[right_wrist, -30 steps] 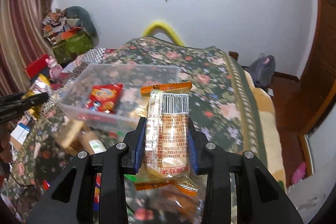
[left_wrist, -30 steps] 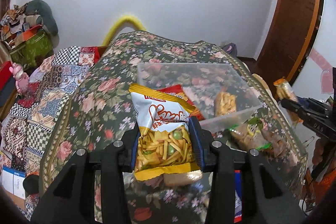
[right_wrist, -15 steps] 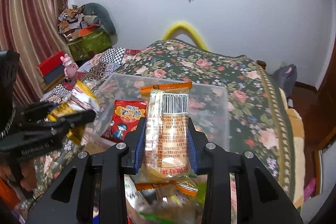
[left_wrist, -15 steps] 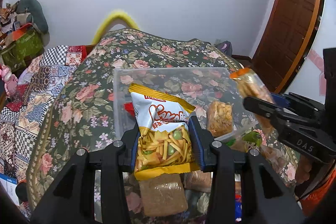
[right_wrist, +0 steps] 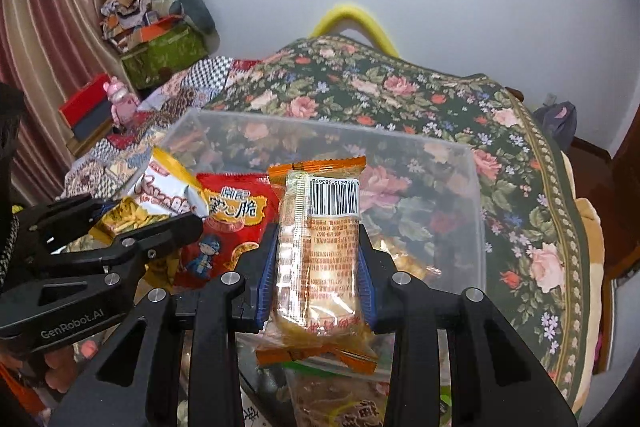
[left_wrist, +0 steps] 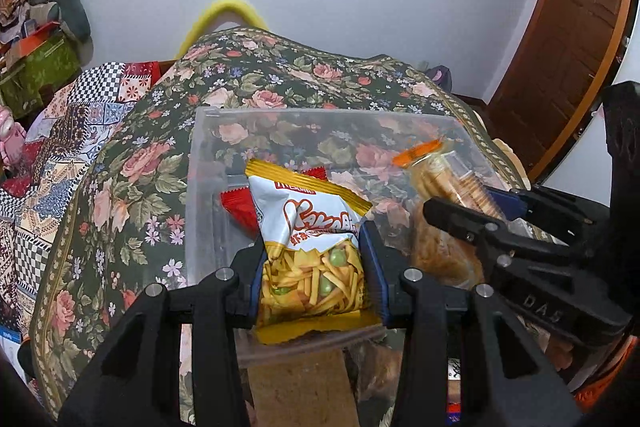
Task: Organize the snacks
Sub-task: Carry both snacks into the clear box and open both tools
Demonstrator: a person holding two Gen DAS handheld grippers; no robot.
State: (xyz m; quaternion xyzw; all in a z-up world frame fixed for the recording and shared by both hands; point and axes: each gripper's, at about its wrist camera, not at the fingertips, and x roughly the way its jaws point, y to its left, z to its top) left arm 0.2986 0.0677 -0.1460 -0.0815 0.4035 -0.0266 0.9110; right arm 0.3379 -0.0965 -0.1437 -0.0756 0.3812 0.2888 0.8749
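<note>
- Glossily crinkled, the yellow-white snack bag (left_wrist: 310, 251) sits pinched between the left gripper (left_wrist: 312, 267) fingers.
- Right gripper (right_wrist: 318, 267) fingers clamp a clear orange-ended biscuit pack (right_wrist: 320, 247) above the transparent plastic bin (right_wrist: 478, 195).

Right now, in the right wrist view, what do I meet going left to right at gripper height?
Left gripper holding the white-and-yellow chip bag → red snack packet lying in the clear plastic bin → right gripper clamping the orange-edged clear biscuit pack → floral green bedspread.
</note>
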